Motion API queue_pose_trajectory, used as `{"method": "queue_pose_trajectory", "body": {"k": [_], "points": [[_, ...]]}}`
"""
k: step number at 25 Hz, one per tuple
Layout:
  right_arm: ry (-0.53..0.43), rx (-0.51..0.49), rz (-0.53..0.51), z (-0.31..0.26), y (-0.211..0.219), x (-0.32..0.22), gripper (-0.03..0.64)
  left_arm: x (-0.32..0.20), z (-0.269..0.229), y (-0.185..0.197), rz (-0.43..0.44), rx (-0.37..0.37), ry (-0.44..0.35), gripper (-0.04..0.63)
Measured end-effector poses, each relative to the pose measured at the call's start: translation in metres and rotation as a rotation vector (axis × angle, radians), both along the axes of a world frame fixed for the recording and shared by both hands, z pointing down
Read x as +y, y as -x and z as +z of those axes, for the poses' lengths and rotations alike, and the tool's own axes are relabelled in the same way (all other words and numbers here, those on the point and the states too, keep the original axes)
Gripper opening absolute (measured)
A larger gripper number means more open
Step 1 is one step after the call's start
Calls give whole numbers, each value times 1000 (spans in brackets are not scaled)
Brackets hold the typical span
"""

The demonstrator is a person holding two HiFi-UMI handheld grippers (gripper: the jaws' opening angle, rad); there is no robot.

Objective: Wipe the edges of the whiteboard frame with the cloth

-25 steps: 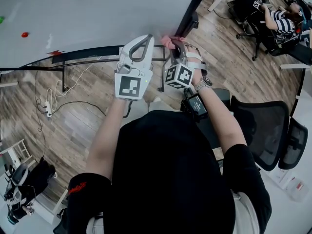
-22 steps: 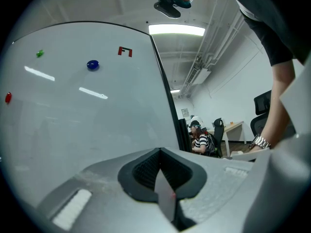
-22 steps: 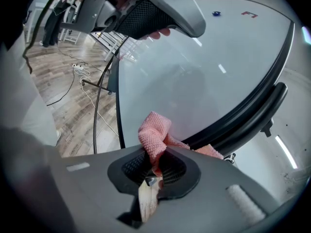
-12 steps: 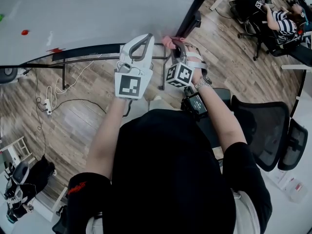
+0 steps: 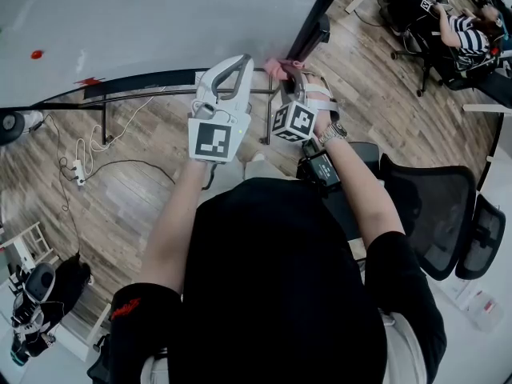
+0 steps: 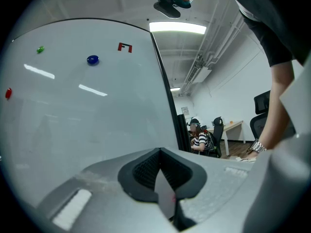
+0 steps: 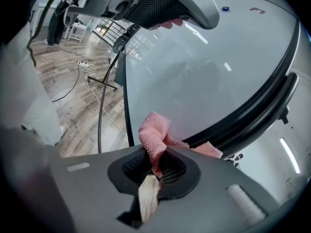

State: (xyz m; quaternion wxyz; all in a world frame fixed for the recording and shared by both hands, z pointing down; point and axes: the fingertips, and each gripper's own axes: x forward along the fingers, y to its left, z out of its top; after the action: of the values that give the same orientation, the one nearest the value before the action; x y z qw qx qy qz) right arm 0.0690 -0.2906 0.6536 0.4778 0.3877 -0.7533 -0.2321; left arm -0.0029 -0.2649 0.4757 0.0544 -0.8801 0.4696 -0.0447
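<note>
The whiteboard fills the top of the head view, with its black frame along the lower edge and up the right side. My right gripper is shut on a pink cloth close to the frame's lower right corner. In the right gripper view the cloth bunches out of the shut jaws, just short of the black frame. My left gripper hangs beside it, shut on nothing, and faces the board.
Blue, green and red magnets sit on the board. The stand's bars, cables and a power strip lie on the wood floor. A black office chair stands behind me; a seated person is far right.
The head view has drifted slightly, so the board sits a little higher in the picture. Both grippers stay where they were, the cloth still held.
</note>
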Motion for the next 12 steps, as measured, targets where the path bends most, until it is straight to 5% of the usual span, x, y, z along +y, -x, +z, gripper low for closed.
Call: {"method": "queue_pose_trajectory", "body": {"k": [12], "points": [[23, 13, -15, 12, 0, 1, 31, 1, 7, -1, 0, -7, 21, 2]]}}
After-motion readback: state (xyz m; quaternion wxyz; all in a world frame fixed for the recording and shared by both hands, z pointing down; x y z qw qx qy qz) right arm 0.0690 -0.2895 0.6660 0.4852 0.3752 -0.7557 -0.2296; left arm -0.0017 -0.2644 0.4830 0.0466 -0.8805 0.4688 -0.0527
